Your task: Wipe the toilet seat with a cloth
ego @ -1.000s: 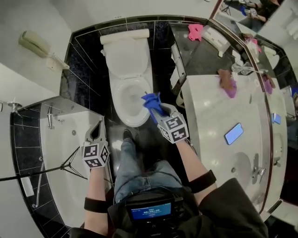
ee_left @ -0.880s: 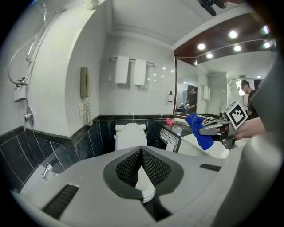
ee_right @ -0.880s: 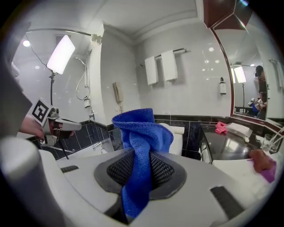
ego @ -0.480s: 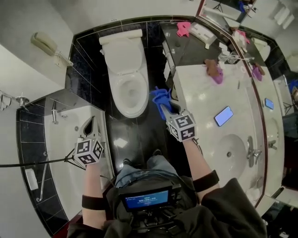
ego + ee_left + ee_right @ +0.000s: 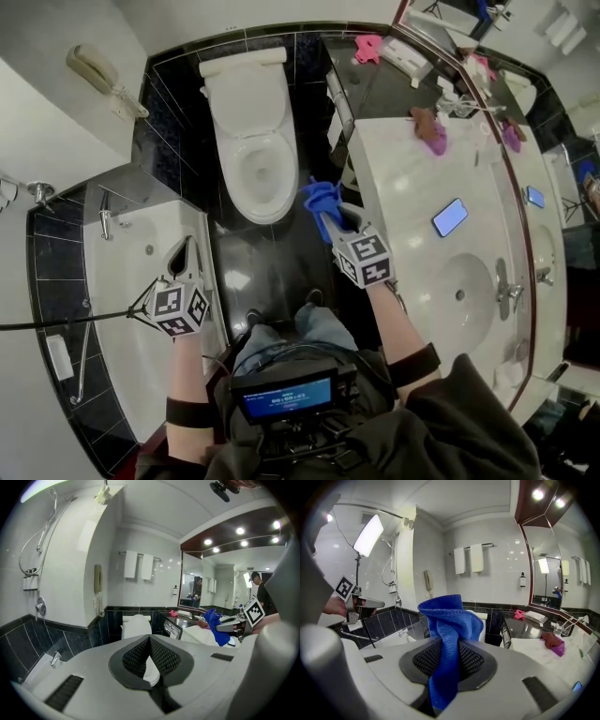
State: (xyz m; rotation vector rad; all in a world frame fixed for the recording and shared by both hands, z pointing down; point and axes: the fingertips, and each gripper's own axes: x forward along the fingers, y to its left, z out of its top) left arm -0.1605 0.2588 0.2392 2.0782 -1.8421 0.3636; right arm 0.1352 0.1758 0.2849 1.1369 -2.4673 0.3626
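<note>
While the right claw (image 5: 334, 223) pinches the blue cloth (image 5: 319, 197) between its jaws, beside the tabletop (image 5: 422, 187) and apart from the toilet seat (image 5: 231, 178), the left claw (image 5: 182, 255) hangs closed and empty over the bathtub (image 5: 122, 281).

The blue cloth (image 5: 322, 199) is rough, matt knit; the toilet (image 5: 248, 131) glossy white ceramic; the floor (image 5: 272, 270) shiny black tile.
</note>
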